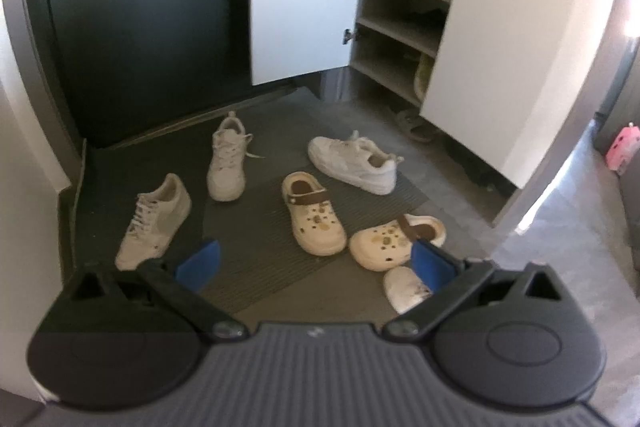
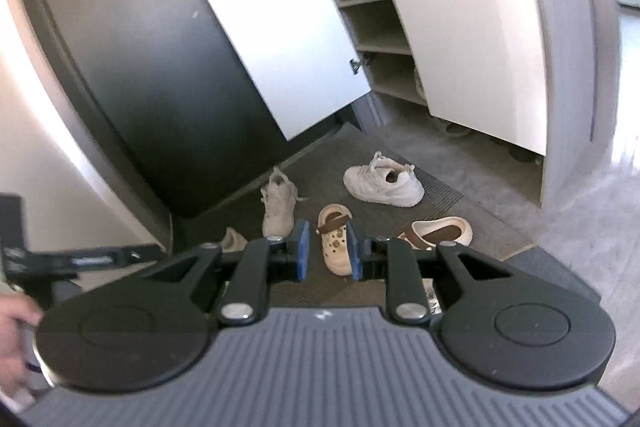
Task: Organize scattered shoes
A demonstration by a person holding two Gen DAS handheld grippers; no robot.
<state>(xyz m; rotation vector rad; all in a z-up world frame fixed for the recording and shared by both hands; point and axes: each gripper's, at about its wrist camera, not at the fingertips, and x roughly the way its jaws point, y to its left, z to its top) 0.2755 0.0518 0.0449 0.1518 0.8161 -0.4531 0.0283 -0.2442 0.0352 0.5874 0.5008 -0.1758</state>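
Left wrist view: left tongs (image 1: pixel 316 259) spread wide, released, nothing between the flat blue pads.
Right tongs (image 2: pixel 327 251): narrow gap, blue pads apart, grasping nothing; raised clear of the shoes.
Sneakers: white, laced, scuffed leather; one (image 1: pixel 157 223) just beyond the left pad, one (image 1: pixel 227 163) farther ahead, a chunky one (image 1: pixel 354 165) ahead to the right.
Clogs: cream moulded foam, perforated, studded with charms, brown straps; one (image 1: pixel 314 213) between the pads, one (image 1: pixel 394 241) on its side at the right pad.
Mat (image 1: pixel 256 259): dark, ribbed.
Cabinet (image 1: pixel 404 11): beyond the shoes, doors open, flat beige shelves.
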